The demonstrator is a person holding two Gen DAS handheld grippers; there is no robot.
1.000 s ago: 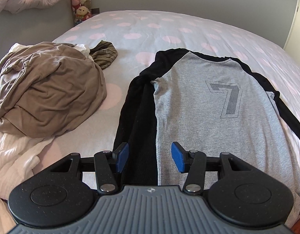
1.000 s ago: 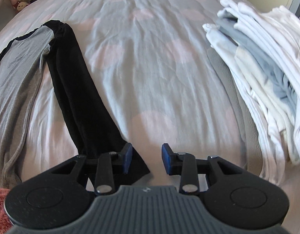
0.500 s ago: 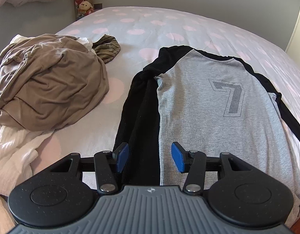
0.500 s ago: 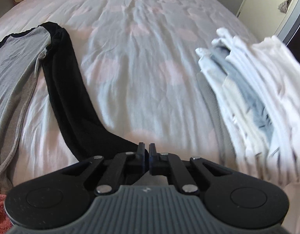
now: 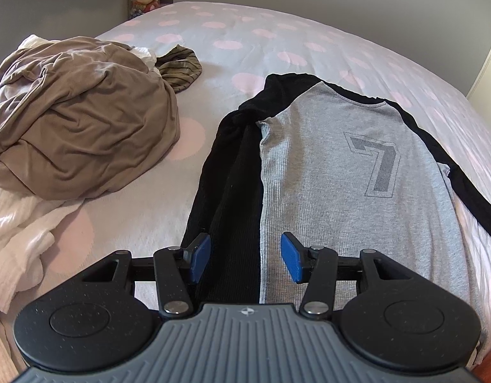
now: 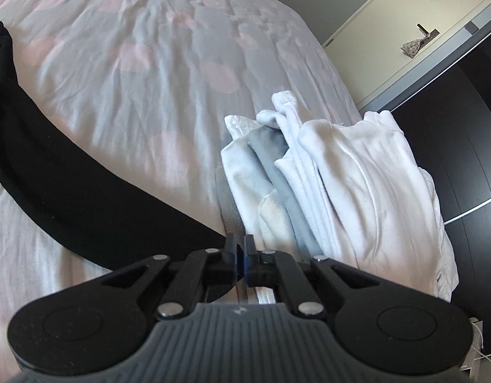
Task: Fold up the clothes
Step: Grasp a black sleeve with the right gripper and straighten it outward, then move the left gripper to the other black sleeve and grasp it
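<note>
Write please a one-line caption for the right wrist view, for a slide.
Right gripper shut on the shirt's black sleeve, beside a stack of folded white clothes on the dotted bed cover.

a large dark "7" is printed on the grey shirt (image 5: 357, 172) front.

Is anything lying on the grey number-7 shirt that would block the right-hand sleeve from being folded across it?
Nothing visible does. The grey shirt's front is bare. The right gripper is shut on the black sleeve; the white folded stack sits on the other side.
</note>
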